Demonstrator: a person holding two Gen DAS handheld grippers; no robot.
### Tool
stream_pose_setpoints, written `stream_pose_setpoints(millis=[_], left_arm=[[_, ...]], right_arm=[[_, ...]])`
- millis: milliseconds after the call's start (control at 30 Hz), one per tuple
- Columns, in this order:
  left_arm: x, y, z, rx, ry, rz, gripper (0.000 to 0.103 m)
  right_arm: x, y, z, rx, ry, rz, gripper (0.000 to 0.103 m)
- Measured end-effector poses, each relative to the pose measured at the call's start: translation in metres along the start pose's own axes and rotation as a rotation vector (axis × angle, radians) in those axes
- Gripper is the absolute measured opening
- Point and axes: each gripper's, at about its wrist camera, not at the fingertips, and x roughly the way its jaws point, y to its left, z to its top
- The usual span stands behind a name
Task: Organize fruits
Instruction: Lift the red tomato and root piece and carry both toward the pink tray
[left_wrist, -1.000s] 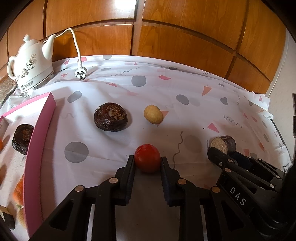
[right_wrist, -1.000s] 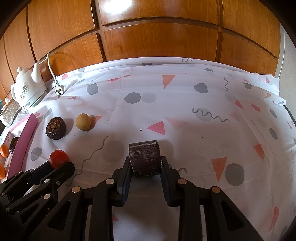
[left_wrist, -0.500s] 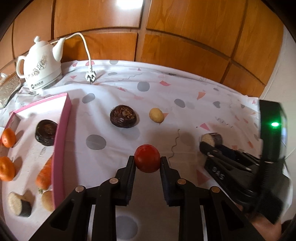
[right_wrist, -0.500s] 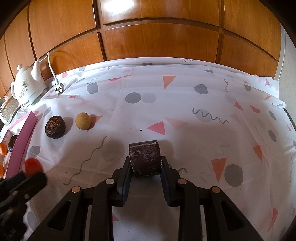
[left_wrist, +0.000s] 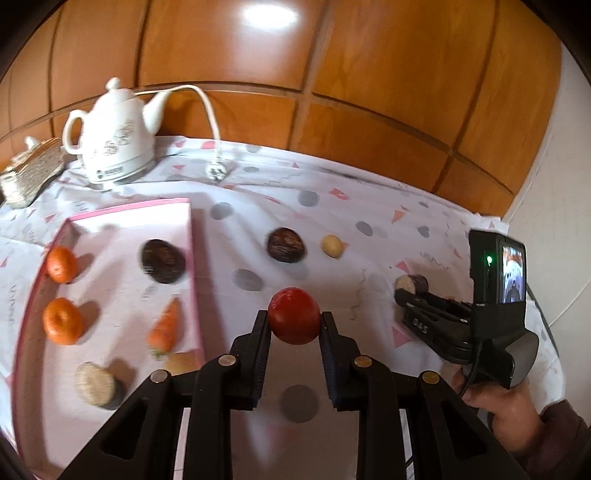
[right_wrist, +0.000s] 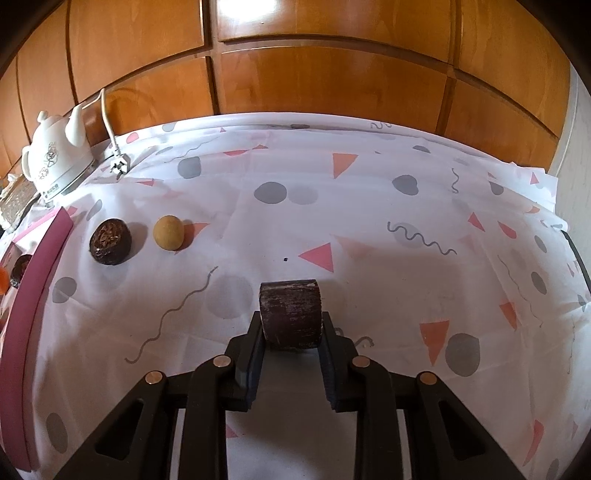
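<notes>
My left gripper (left_wrist: 294, 317) is shut on a red tomato (left_wrist: 294, 314) and holds it above the cloth, right of the pink tray (left_wrist: 195, 258). The tray holds two oranges (left_wrist: 61, 264), a carrot (left_wrist: 166, 326), a dark round fruit (left_wrist: 162, 260) and a cut brown piece (left_wrist: 96, 380). My right gripper (right_wrist: 290, 325) is shut on a dark brown cylinder piece (right_wrist: 290, 317) low over the cloth; it also shows in the left wrist view (left_wrist: 412, 286). A dark round fruit (right_wrist: 110, 242) and a small yellow potato (right_wrist: 168, 232) lie on the cloth.
A white kettle (left_wrist: 114, 136) with cord and plug (left_wrist: 216, 170) stands at the back left by the wooden wall. A woven object (left_wrist: 31, 173) sits at the far left. The tablecloth's right edge (right_wrist: 546, 184) drops off by the wall.
My left gripper has risen and pulled back with the tomato, so the tray's inside comes into view. The right gripper keeps still with the cylinder piece.
</notes>
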Motion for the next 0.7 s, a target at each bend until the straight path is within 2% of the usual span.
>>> stream_pose_setpoints(millis=[167, 367, 500, 700], left_arm=[[-0.019, 0.042, 0.003, -0.083, -0.024, 0.019, 0.026], [-0.040, 0.100, 0.004, -0.174, -0.062, 0.085, 0.026], [-0.043, 0.125, 0.003, -0.204, -0.064, 0.124, 0.026], [-0.037, 0.143, 0.011, -0.240, -0.057, 0.131, 0.027]], right_arm=[[-0.005, 0.006, -0.001, -0.028, 0.016, 0.021, 0.026], [-0.020, 0.034, -0.007, -0.071, 0.022, 0.137, 0.026], [-0.037, 0.064, -0.006, -0.108, 0.012, 0.264, 0.026], [-0.065, 0.124, -0.009, -0.228, 0.001, 0.449, 0.026]])
